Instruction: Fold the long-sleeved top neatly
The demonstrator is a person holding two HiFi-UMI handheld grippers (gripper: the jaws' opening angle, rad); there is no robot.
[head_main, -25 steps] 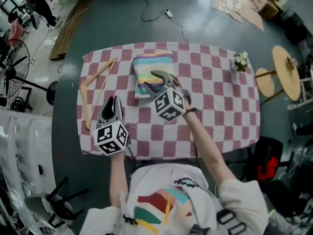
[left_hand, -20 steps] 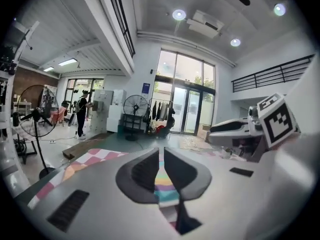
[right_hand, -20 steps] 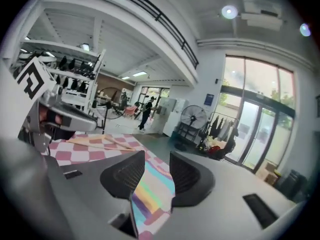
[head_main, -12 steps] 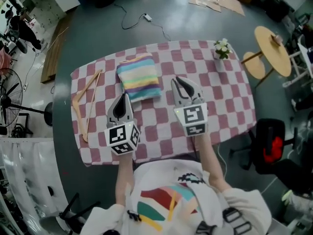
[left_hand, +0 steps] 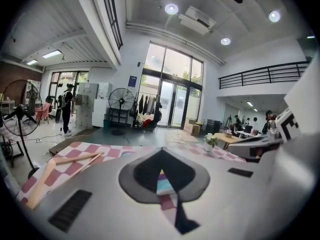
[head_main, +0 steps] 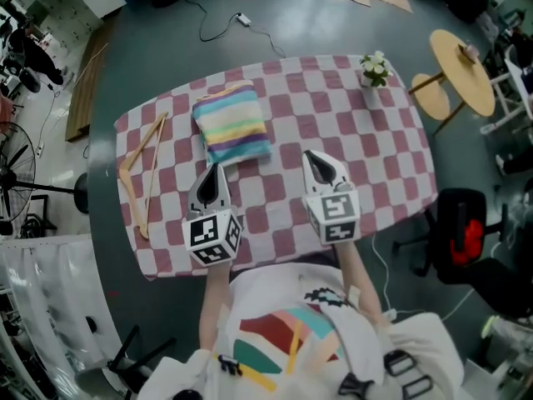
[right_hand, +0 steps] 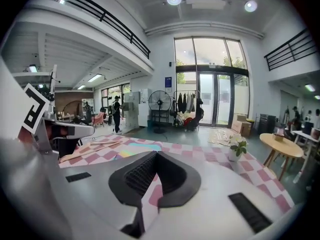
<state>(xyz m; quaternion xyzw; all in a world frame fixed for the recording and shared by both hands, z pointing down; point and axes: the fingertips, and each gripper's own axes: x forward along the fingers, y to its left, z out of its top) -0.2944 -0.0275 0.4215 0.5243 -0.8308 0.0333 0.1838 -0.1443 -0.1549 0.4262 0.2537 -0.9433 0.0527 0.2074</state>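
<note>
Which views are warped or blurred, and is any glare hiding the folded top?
Head view: sharp and evenly lit, no glare on the folded pastel-striped top or the red-and-white checked tablecloth, only mild bending at the edges. Left gripper view: heavy fisheye, black corners, a round ceiling spotlight flaring. Right gripper view: same fisheye, tall glass windows bright.

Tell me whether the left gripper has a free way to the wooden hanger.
Probably yes. The left gripper, jaws shut and empty, has the hanger to its left, with only bare checked tablecloth between them; the folded striped top lies ahead, out of the way.
</note>
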